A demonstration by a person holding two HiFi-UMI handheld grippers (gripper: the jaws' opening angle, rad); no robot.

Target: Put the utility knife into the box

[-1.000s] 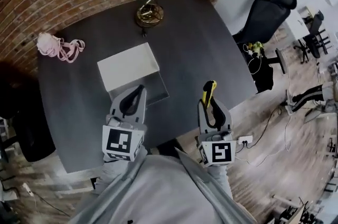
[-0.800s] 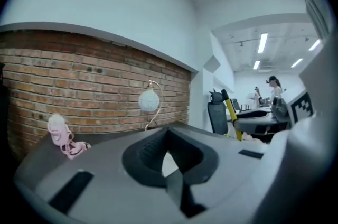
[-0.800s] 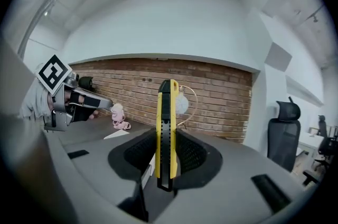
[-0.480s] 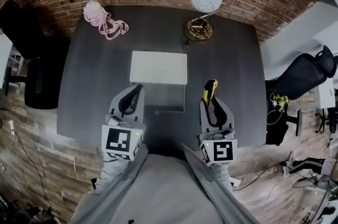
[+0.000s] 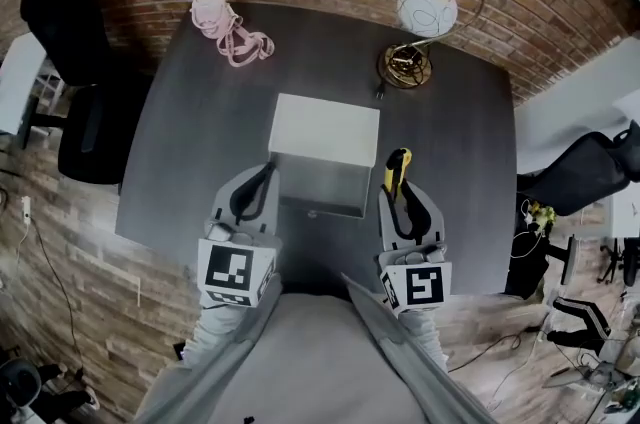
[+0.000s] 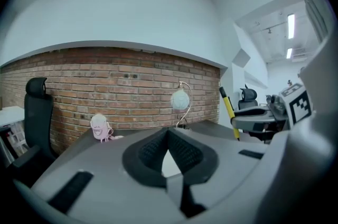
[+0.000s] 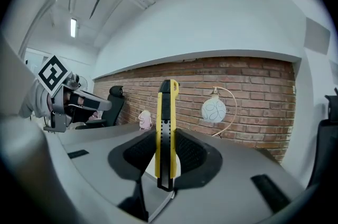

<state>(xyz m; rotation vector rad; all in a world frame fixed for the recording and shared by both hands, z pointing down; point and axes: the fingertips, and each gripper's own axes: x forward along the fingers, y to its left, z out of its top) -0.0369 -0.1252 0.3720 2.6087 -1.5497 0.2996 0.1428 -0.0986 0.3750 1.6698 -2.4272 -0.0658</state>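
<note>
Since half a second ago the head view has swung: the table [image 5: 190,162], box [image 5: 325,130] and lamp [image 5: 427,9] have all slid to the right in the picture, while both grippers sit in the same spots.

The box lies in the middle of the table. Its white part is on the far side and a darker grey part is on the near side. That near part is in shadow, so I cannot tell what it holds.

The knife [image 5: 397,170] is not in the box. It is yellow with black ends and a dark strip down its middle. It stands upright in the right gripper [image 5: 399,200], just right of the box's near corner. In the right gripper view the jaws are clamped on the lower half of the knife [image 7: 166,112].

The left gripper [image 5: 260,180] is near the box's near left corner. Its jaws meet at the tips, with nothing between them.

A pink bundle [image 5: 228,30] lies at the far left.
</note>
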